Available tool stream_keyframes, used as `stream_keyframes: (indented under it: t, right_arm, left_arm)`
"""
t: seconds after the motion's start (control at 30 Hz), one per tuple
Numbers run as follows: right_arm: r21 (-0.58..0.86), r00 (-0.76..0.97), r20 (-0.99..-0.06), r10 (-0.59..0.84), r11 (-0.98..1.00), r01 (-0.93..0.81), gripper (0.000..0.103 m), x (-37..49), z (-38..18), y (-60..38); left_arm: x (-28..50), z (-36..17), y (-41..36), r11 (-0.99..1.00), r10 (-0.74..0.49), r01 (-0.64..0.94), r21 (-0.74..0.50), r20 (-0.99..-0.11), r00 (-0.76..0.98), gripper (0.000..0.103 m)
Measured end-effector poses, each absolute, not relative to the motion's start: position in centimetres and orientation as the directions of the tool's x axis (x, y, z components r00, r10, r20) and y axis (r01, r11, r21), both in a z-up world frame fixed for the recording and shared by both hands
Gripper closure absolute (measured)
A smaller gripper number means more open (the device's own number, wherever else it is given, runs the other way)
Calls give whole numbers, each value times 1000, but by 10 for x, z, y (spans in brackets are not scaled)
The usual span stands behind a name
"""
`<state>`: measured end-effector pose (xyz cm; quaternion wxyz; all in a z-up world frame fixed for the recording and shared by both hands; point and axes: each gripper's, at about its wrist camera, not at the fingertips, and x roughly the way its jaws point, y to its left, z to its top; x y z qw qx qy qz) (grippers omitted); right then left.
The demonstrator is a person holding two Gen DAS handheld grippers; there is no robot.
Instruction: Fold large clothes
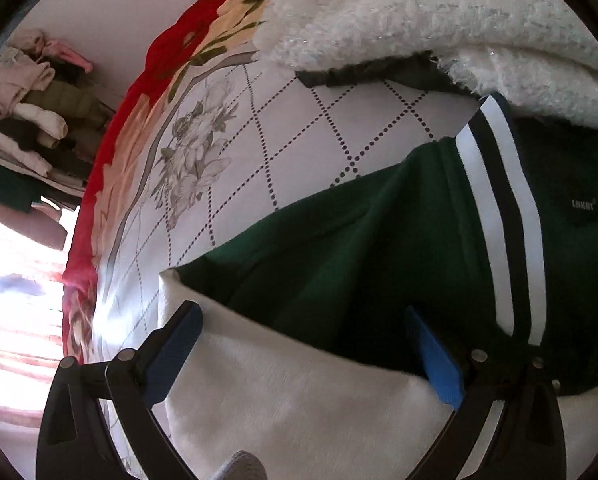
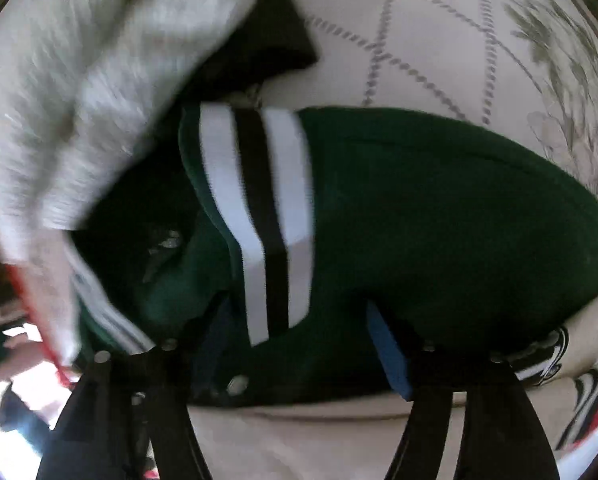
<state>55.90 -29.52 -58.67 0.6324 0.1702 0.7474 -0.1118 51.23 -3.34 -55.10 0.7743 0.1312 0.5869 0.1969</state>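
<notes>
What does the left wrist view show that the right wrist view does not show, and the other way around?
Only the left wrist view shows the pile of clothes at the far left, the red floral blanket along the bed edge, and a small label on the jacket. Only the right wrist view shows metal snaps on the jacket's edge. Both show the green jacket with white stripes, the white fluffy garment, the dotted bedsheet, and an open gripper.

Daylight pours in from the lower left, blowing that corner out to white glare. Left wrist view stays fairly sharp; right wrist view smears, especially the fluffy white fleece blanket (image 2: 79, 92). Fisheye bends every edge, with black vignette ringing both pictures.
</notes>
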Motion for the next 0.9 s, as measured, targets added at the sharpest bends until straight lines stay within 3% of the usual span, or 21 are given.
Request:
stream_keyframes:
  t: [0.07, 0.1, 0.17, 0.23, 0.47, 0.5, 0.57, 0.63, 0.77, 0.9]
  right_arm:
    - [-5, -121, -992, 49, 914, 406, 54, 561, -583, -288]
    - [-28, -118, -993, 23, 911, 411, 58, 560, -582, -285]
    - [-34, -98, -995, 9, 903, 429, 77, 557, -578, -283]
    - [1, -53, -998, 27, 894, 448, 82, 554, -569, -281]
    - [114, 87, -993, 83, 877, 466, 83, 568, -537, -269]
    - [117, 28, -993, 117, 888, 445, 81, 574, -553, -267]
    - [154, -42, -981, 190, 891, 428, 66, 577, -570, -267]
    - [213, -27, -970, 243, 892, 400, 63, 573, -559, -263]
    - [417, 34, -904, 425, 863, 285, 62, 549, -529, -237]
    - [547, -49, -822, 568, 810, 212, 62, 538, -560, -195]
  left_arm:
    - [512, -550, -35, 888, 459, -148, 435, -854, 245, 1]
    - [511, -549, -34, 890, 456, -149, 431, -855, 247, 1]
    - [510, -547, -33, 896, 443, -154, 417, -863, 242, 1]
    - [510, -542, -31, 903, 426, -162, 397, -871, 245, 1]
    - [515, -525, -23, 903, 428, -182, 390, -861, 276, 1]
    - [516, -523, -21, 902, 428, -188, 388, -861, 276, 1]
    - [515, -518, -16, 898, 437, -194, 395, -853, 286, 1]
    - [512, -513, -12, 887, 460, -206, 413, -835, 301, 1]
    - [511, -519, 0, 881, 468, -219, 419, -839, 277, 0]
    - [512, -532, 8, 895, 431, -232, 381, -872, 233, 0]
